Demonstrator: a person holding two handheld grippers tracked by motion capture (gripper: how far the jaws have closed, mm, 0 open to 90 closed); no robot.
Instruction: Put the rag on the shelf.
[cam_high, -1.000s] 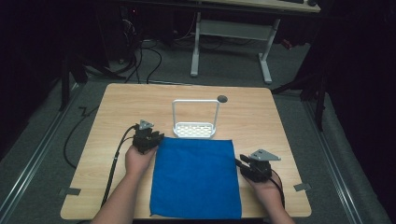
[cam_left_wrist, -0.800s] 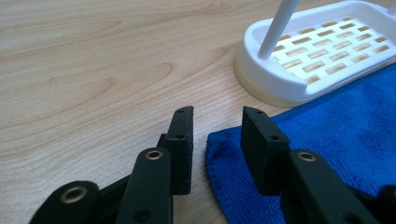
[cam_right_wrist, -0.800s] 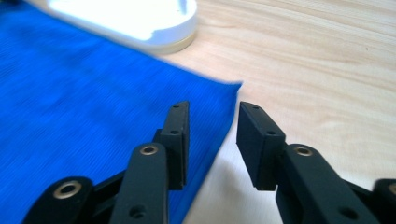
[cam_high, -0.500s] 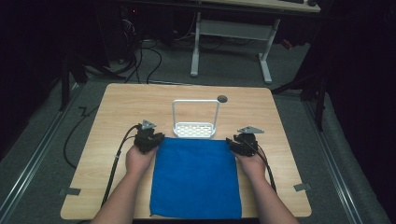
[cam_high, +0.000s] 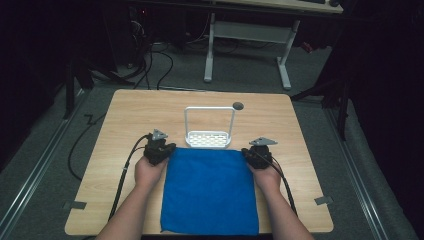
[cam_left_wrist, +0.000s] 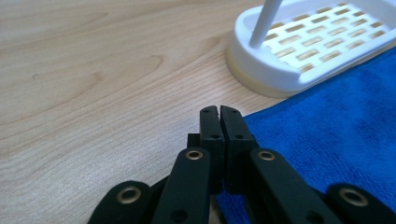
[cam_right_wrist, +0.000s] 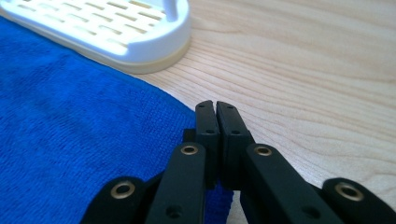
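Left tongs and right tongs, both just closed, pinch the far corners of a blue cloth on the bench.

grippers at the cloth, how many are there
2. The left gripper is at the far left corner of the blue cloth, the right gripper at its far right corner, both with jaws shut at the cloth's edge, just short of the white rack.
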